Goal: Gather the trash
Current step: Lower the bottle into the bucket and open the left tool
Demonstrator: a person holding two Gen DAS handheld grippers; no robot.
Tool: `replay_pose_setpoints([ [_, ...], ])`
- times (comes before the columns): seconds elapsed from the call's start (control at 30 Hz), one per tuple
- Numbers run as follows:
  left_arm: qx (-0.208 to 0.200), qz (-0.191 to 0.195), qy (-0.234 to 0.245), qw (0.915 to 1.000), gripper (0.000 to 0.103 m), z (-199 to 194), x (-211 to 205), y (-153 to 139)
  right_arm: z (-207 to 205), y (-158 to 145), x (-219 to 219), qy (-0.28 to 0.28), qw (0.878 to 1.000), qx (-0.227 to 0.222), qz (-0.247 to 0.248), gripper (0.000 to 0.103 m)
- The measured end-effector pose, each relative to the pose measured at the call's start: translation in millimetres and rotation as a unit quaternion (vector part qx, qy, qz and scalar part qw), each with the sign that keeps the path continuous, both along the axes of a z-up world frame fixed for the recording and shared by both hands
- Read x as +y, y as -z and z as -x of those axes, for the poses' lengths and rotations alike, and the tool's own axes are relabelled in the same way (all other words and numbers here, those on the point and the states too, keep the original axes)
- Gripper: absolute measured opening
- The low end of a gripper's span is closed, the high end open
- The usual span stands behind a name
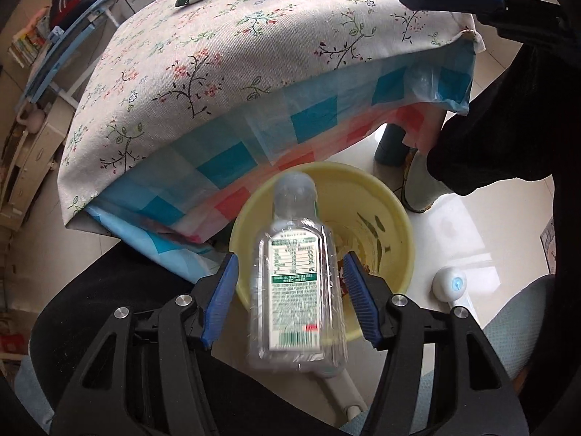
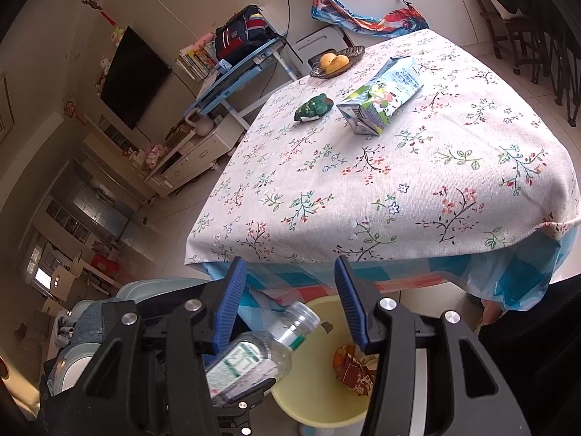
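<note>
1. Bottle time: a clear plastic bottle with a green and white label sits between the blue pads of my left claw, right above the yellow bin.
2. My left claw is let go. I can see a gap on both sides of the bottle, so the pads do not squeeze it.
3. The bottle looks blurry, and its cap end points down toward the bin.
4. The yellow bin stands on the floor, just beside the table edge, partly under the hanging blue and pink cloth.
5. Inside the bin I see some orange and brown scraps.
6. My right claw hangs above the bin too. Its pads stand apart and nothing is between them.
7. Up on the table, far from the bin, lies a flattened milk carton, with a small green toy beside it.
</note>
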State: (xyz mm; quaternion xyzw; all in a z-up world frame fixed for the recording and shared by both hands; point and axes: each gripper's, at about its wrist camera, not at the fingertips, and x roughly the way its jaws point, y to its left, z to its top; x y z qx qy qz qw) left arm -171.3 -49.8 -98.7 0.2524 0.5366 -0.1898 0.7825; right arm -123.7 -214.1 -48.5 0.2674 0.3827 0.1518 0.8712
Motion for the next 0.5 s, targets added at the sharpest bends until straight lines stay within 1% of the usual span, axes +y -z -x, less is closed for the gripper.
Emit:
replay_pose_setpoints([
  [0.1, -0.014, -0.003, 0.001, 0.9999, 0.07, 1, -1, -4, 0, 0, -2, 0.003, 1.0, 0.0, -0.003, 0.052],
  [0.5, -0.06, 0.002, -0.014, 0.9981, 0.072, -2, 6, -22, 1, 1, -3, 0.004, 1.0, 0.001, -0.003, 0.053],
])
